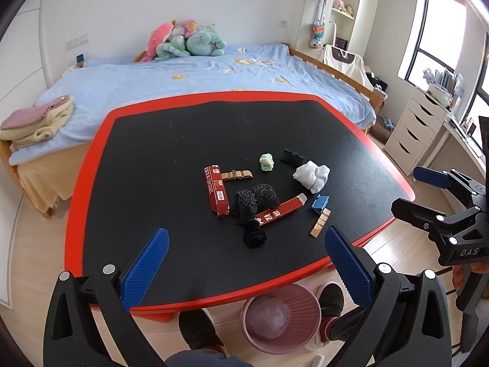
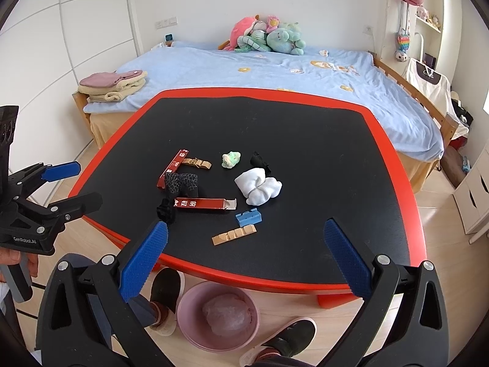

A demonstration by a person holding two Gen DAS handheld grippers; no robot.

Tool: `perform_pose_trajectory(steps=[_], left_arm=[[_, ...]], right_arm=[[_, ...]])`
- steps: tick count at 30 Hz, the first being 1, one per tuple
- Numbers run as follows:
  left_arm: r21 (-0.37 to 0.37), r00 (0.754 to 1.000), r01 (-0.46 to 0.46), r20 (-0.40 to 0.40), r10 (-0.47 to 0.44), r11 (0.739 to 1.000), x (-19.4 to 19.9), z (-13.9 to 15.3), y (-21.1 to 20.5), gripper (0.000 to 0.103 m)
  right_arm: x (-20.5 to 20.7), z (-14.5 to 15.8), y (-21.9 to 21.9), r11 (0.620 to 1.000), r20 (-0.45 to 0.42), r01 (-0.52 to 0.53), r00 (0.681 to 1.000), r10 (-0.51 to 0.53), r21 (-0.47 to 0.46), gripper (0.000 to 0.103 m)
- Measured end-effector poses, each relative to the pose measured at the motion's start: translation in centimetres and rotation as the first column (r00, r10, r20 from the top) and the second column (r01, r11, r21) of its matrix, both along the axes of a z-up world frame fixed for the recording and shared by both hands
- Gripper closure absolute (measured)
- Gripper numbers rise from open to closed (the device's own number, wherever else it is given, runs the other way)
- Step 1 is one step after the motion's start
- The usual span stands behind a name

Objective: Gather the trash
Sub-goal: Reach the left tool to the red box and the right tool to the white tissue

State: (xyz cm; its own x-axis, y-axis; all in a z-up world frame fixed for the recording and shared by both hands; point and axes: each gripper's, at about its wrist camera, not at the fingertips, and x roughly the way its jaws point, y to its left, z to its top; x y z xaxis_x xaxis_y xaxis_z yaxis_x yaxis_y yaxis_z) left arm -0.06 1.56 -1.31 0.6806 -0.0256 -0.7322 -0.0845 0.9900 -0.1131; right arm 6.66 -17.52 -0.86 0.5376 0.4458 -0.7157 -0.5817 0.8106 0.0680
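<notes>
A black table with a red rim (image 1: 91, 140) (image 2: 122, 122) holds two red cardboard boxes (image 1: 216, 190) (image 1: 279, 213), a green crumpled wad (image 1: 266, 161) (image 2: 231, 159), white socks (image 1: 312, 176) (image 2: 258, 186), black patterned socks (image 1: 255, 200) (image 2: 181, 183), tan strips (image 1: 320, 222) (image 2: 234, 235) and a blue clip (image 1: 319, 202) (image 2: 249, 217). A pink bin (image 1: 281, 318) (image 2: 218, 316) stands on the floor below the near edge. My left gripper (image 1: 246, 255) and right gripper (image 2: 246, 247) are both open and empty, raised above the near table edge.
A bed with a blue cover (image 1: 183, 76) lies behind the table, with plush toys (image 1: 186, 41) and folded towels (image 1: 36, 122). White drawers (image 1: 415, 128) stand at the right. The person's slippered feet (image 1: 198, 327) flank the bin.
</notes>
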Motion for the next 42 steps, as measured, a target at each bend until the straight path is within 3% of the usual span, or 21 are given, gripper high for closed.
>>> perform_pose_trajectory(steps=[9,17,30,35,37,39,42], left_arm=[[-0.041,0.999,-0.035,-0.043,0.033,0.999,2.6,-0.8,1.8,0.005],[-0.035,0.993,-0.063,-0.101,0.059,0.997,6.4,-2.1,3.4,0.005],[-0.033,0.96,-0.096,-0.269,0.083,0.995,12.3,-6.3,5.0,0.005],[-0.035,0.944,-0.102,-0.32,0.085,0.994,13.8,-8.2,5.2,0.006],[-0.027,0.936,-0.108,-0.341,0.092,0.994,14.0,-9.0,5.2,0.01],[-0.03,0.93,-0.111,-0.357,0.093,0.993,14.1,-9.6,5.3,0.019],[-0.016,0.931,-0.105,-0.352,0.093,0.994,14.2,-9.7,5.2,0.021]], right_arm=[[1.7,-0.2,1.1,0.999,-0.015,-0.031,0.999,0.031,-0.01,0.003],[5.2,-1.0,2.8,0.997,-0.005,-0.057,0.998,0.057,-0.047,0.003],[11.4,-5.2,5.0,0.984,-0.124,-0.128,0.986,0.113,-0.12,0.003],[12.7,-6.3,5.8,0.974,-0.133,-0.171,0.98,0.152,-0.148,0.003],[13.0,-6.8,6.1,0.971,-0.139,-0.186,0.976,0.166,-0.148,0.006],[13.4,-7.3,6.5,0.966,-0.156,-0.201,0.972,0.176,-0.165,0.02],[13.8,-8.0,6.6,0.963,-0.179,-0.211,0.967,0.181,-0.17,0.022]])
